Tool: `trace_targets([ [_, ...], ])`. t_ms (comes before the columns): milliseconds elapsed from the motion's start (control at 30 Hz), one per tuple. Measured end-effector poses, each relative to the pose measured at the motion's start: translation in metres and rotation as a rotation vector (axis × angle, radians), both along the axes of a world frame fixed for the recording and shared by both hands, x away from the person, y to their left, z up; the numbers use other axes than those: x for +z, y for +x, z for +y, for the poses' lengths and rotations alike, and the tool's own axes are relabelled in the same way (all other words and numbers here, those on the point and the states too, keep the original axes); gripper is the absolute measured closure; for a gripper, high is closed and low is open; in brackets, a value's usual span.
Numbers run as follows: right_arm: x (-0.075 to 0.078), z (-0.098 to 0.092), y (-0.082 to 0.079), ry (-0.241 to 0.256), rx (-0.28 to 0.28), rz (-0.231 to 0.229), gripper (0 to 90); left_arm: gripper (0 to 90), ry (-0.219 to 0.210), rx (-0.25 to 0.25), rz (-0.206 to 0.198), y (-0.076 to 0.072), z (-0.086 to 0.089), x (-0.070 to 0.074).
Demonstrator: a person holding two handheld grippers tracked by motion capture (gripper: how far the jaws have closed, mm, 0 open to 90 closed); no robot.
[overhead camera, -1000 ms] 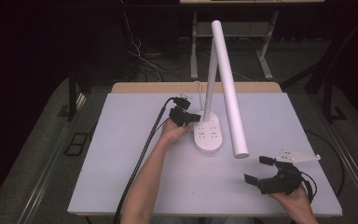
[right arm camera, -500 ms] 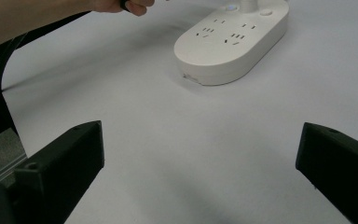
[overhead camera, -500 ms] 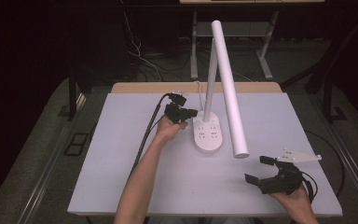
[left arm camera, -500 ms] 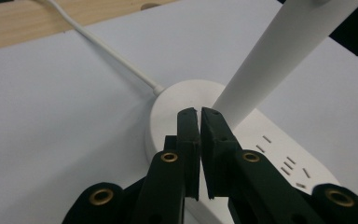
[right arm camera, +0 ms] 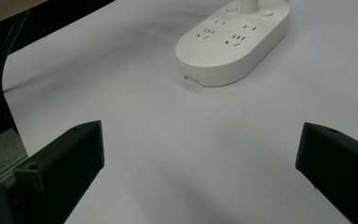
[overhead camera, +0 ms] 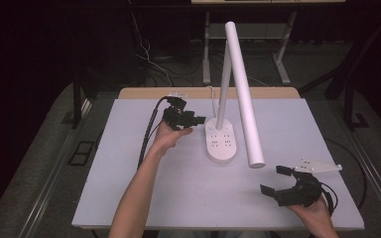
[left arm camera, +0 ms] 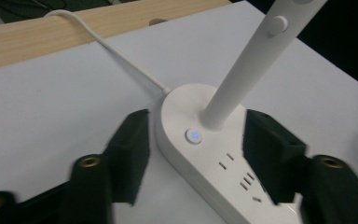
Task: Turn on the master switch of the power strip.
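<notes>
A white desk lamp stands mid-table: an oval base (overhead camera: 221,144) with several sockets, a slanted pole (overhead camera: 222,84) and a long tube head (overhead camera: 243,94). My left gripper (overhead camera: 196,120) is open at the base's far left end. In the left gripper view its jaws straddle that end of the base (left arm camera: 214,149), around the pole (left arm camera: 242,74) and a round button with a small blue light (left arm camera: 194,136); the left gripper (left arm camera: 198,158) grips nothing. My right gripper (overhead camera: 274,179) is wide open near the table's front right. The right gripper (right arm camera: 200,172) faces the base (right arm camera: 233,37) from a distance.
The lamp's white cord (left arm camera: 116,51) runs off the base toward the wooden back edge (left arm camera: 74,32). The white tabletop (overhead camera: 129,198) spreads left and front of the lamp. Black cables (overhead camera: 149,134) trail from the left gripper over the table. Dark floor and table legs lie beyond.
My left gripper has shifted slightly to the left and farther back beside the lamp base. The right gripper and the lamp have stayed where they were.
</notes>
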State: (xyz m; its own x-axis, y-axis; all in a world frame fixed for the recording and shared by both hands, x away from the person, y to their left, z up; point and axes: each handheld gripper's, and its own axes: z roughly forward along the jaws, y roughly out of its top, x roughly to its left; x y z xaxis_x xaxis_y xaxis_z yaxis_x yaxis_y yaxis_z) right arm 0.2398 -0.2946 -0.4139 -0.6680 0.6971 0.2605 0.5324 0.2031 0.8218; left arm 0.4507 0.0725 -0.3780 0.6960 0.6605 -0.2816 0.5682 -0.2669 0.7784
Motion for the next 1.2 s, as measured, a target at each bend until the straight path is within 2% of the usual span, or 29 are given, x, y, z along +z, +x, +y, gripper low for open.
trace_targets([
  [33, 0.0, 0.0, 0.0, 0.0, 0.0, 0.0, 0.3, 33.5, -0.011, -0.012, 0.006, -0.002, 0.003, 0.0],
  [100, 0.0, 0.0, 0.0, 0.0, 0.001, -0.002, 0.3, 19.5, -0.019, -0.022, 0.006, -0.005, 0.01, 0.002],
  [167, 0.0, 0.0, 0.0, 0.003, -0.001, -0.002, 0.3, 12.2, -0.023, -0.028, 0.009, -0.009, 0.016, 0.004],
  [233, 0.0, 0.0, 0.0, 0.005, -0.002, -0.003, 0.3, 9.0, -0.029, -0.031, 0.014, -0.012, 0.022, 0.005],
  [267, 0.0, -0.001, 0.0, 0.005, -0.003, -0.002, 0.3, 0.6, -0.034, -0.038, 0.014, -0.014, 0.025, 0.006],
  [367, 0.0, -0.001, 0.0, 0.005, -0.004, 0.0, 0.3, 0.0, -0.034, -0.038, 0.013, -0.026, 0.035, 0.007],
  [433, 0.0, -0.001, 0.0, 0.005, -0.004, -0.001, 0.3, 0.0, -0.025, -0.046, 0.011, -0.028, 0.039, 0.007],
  [667, 0.0, 0.0, -0.001, 0.003, -0.003, -0.002, 0.3, 0.0, -0.044, -0.011, -0.033, -0.051, 0.06, 0.012],
  [1200, -0.001, 0.001, -0.001, -0.003, -0.001, 0.003, 0.3, 0.0, -0.074, 0.001, -0.079, -0.09, 0.083, 0.008],
])
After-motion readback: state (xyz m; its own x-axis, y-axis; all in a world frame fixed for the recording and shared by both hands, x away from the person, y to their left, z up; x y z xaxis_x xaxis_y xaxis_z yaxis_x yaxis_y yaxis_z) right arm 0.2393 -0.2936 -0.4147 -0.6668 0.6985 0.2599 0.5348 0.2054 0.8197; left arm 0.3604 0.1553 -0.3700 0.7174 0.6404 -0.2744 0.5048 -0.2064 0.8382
